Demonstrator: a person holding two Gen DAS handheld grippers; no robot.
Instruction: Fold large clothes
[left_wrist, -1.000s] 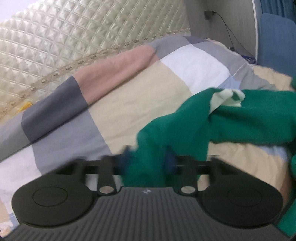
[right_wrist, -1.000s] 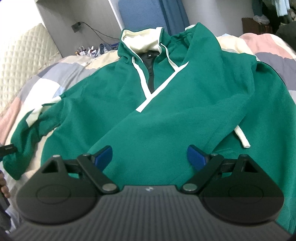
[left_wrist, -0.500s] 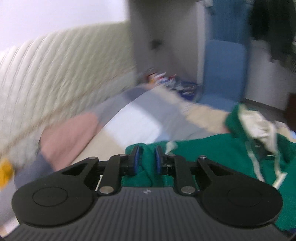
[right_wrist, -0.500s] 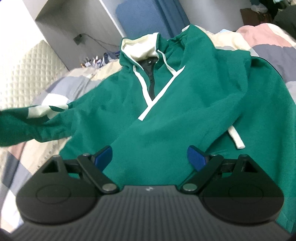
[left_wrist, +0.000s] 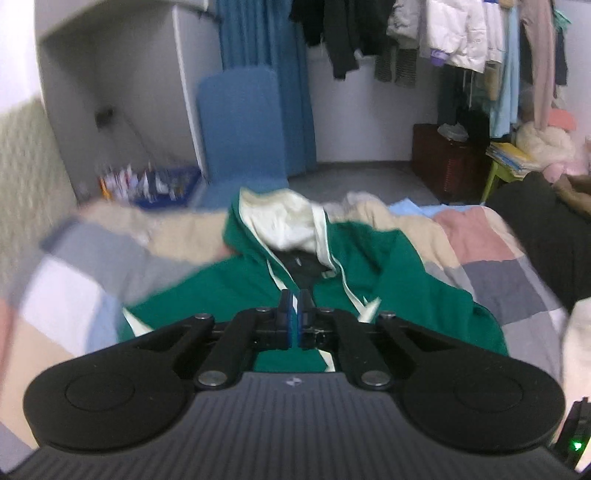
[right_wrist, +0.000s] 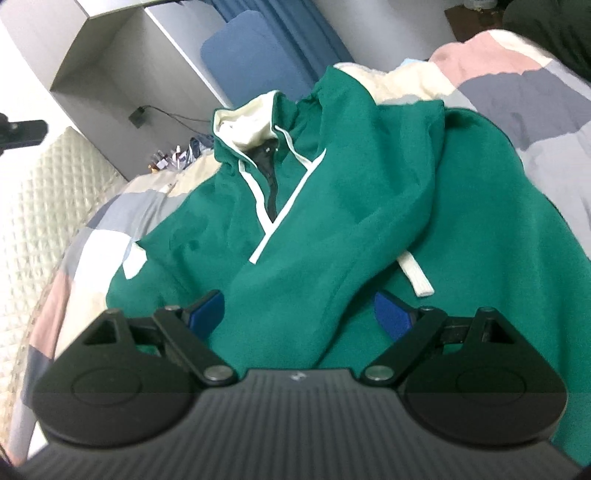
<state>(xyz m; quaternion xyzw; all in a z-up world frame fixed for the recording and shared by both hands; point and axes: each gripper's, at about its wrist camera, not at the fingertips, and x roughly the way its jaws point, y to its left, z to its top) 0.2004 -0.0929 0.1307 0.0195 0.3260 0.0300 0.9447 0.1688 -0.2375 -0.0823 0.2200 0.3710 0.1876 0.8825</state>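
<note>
the green hoodie (right_wrist: 369, 206) lies spread on the patchwork bed (right_wrist: 517, 85). the left tool (left_wrist: 294, 317) is pinched closed on nothing visible; the right tool (right_wrist: 299, 314) gapes wide, empty, above the fabric.

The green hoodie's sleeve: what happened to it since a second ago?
The left gripper carried the sleeve from the bed's side over onto the hoodie; its fingers look shut, with no cloth visible between them. The right gripper stayed open above the hoodie.

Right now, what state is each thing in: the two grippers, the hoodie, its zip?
Left gripper: shut, nothing visibly between its pads.
Right gripper: open, holding nothing.
Hoodie: lying front up on the bed, sleeve folded across the chest.
Zip: open at the neck.
</note>
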